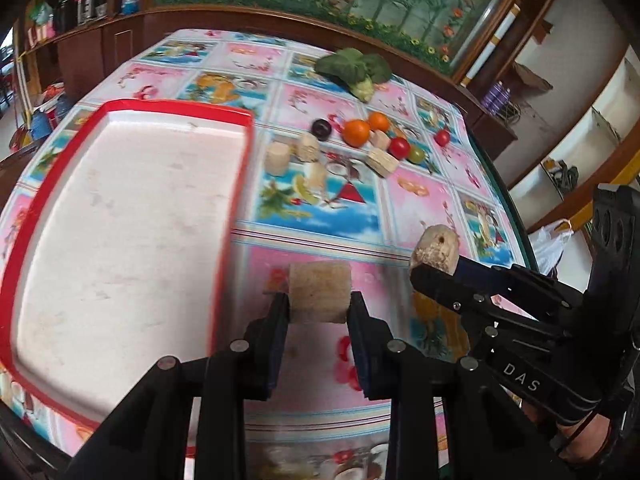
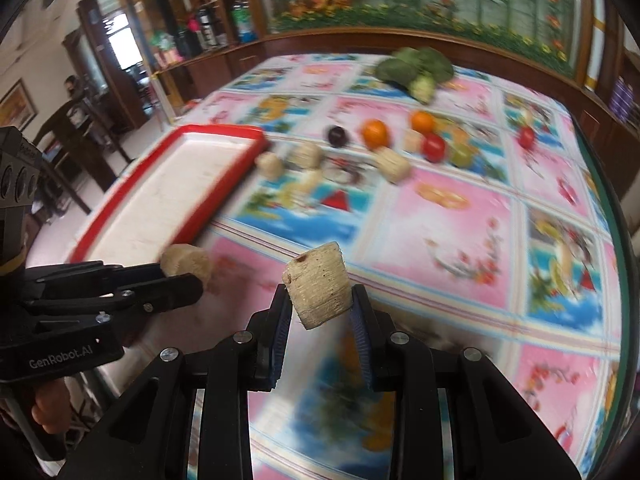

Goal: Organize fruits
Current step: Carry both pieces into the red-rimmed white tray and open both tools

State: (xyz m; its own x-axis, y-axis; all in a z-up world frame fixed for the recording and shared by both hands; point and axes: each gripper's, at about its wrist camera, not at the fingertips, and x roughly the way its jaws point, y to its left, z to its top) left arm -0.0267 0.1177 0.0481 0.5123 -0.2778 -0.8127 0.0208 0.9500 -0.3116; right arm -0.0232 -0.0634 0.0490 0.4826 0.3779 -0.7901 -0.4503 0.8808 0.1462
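In the left wrist view, a pale corn chunk [image 1: 319, 292] is clamped between the fingers of the left gripper [image 1: 319, 312], just right of the red-rimmed tray [image 1: 236, 184], whose near corner is cut off at 7 o'clock. At 3 o'clock, a second chunk [image 1: 434, 248] is pinched by the right gripper [image 1: 436, 270].

In the right wrist view, motion blur softens the tablecloth [image 2: 440, 232]. At 12 o'clock, two oranges [image 2: 376, 133], one dark plum [image 2: 337, 135], two or three red tomatoes [image 2: 434, 147] and about five loose pale chunks [image 2: 394, 165] are counted.
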